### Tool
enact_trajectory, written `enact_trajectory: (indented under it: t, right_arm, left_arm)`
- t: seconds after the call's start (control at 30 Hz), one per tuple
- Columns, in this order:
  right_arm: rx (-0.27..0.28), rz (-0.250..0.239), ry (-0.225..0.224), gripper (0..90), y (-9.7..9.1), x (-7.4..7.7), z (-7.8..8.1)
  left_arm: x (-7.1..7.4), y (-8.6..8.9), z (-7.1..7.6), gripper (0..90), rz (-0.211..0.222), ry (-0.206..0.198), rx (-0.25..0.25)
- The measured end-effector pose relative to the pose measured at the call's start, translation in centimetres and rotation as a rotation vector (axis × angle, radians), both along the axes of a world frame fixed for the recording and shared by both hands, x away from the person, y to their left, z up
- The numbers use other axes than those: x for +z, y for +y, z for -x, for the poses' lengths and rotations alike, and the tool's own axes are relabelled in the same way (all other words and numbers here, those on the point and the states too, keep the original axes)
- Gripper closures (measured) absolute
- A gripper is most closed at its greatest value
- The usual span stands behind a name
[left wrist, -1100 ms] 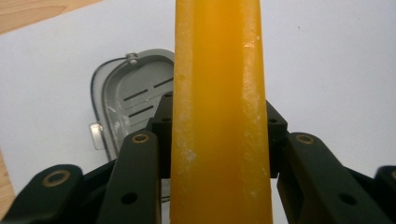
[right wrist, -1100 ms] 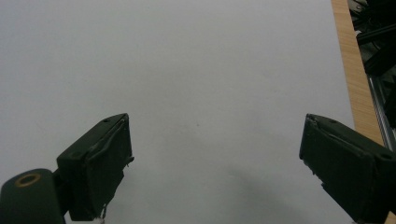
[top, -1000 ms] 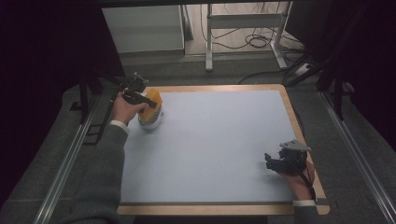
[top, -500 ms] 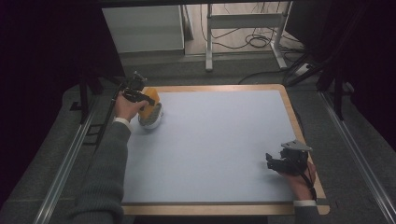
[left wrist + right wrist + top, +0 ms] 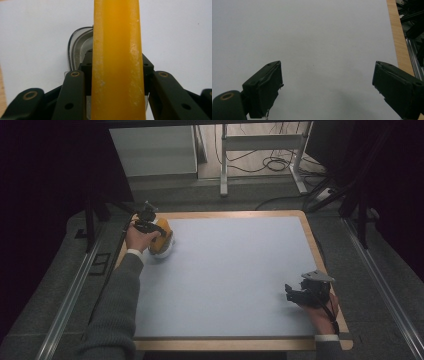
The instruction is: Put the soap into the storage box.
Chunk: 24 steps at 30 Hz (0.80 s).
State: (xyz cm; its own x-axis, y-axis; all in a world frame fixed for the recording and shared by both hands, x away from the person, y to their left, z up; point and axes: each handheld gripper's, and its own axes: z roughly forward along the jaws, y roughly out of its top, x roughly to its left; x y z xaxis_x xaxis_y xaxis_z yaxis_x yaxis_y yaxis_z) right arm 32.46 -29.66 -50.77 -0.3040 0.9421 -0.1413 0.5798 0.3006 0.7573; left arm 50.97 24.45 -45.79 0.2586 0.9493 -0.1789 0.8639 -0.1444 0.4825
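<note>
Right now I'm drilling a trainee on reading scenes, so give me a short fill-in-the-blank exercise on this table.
1. The left gripper is shut on a thing coloured ____.
2. The right gripper has its jaws ____, with nothing between them.
3. In the high view, the right gripper rests near the table's ____ corner.
4. The table's wooden rim frames a top coloured ____.

Missing words: orange; open; near right; pale blue
</note>
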Motion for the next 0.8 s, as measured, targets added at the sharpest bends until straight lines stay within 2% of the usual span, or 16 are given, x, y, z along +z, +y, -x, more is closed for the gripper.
enact_trajectory:
  t: [0.17,0.23,0.33,0.43,0.57,0.63,0.67,0.7,0.77,0.8]
  right_arm:
    - [0.003,0.001,0.002,9.4,0.0,-0.1,0.0]
    - [0.000,0.000,0.002,9.4,0.0,-0.1,0.0]
    - [0.002,-0.002,0.003,9.4,0.0,-0.1,0.0]
    - [0.005,-0.003,0.004,9.4,0.0,-0.1,0.0]
    - [0.009,0.001,0.005,9.4,0.1,-0.1,0.0]
    - [0.008,0.001,0.005,9.4,0.1,-0.1,0.0]
    - [0.009,0.001,0.005,9.4,0.1,-0.1,0.0]
    - [0.009,0.002,0.004,9.4,0.1,-0.1,0.0]
    - [0.009,0.002,0.004,9.4,0.2,-0.1,0.0]
    - [0.009,0.002,0.004,9.4,0.2,-0.1,0.0]
  left_arm:
    - [-1.1,0.2,-0.1,61.0,0.009,0.009,0.034]
    - [-1.3,0.5,-0.1,60.7,0.015,0.007,0.033]
    - [-0.6,0.8,0.3,57.9,0.051,-0.039,0.032]
    - [0.1,0.8,0.6,53.7,0.046,-0.059,0.029]
    - [1.7,1.1,1.5,36.9,0.001,-0.129,0.054]
    - [2.3,1.4,1.9,32.3,0.025,-0.174,0.057]
    - [2.3,1.4,1.9,31.7,0.025,-0.174,0.057]
    - [2.7,1.4,2.3,30.5,0.038,-0.191,0.060]
    - [3.2,1.2,2.8,29.3,0.047,-0.210,0.033]
    - [3.6,0.9,3.3,27.2,0.067,-0.223,0.000]
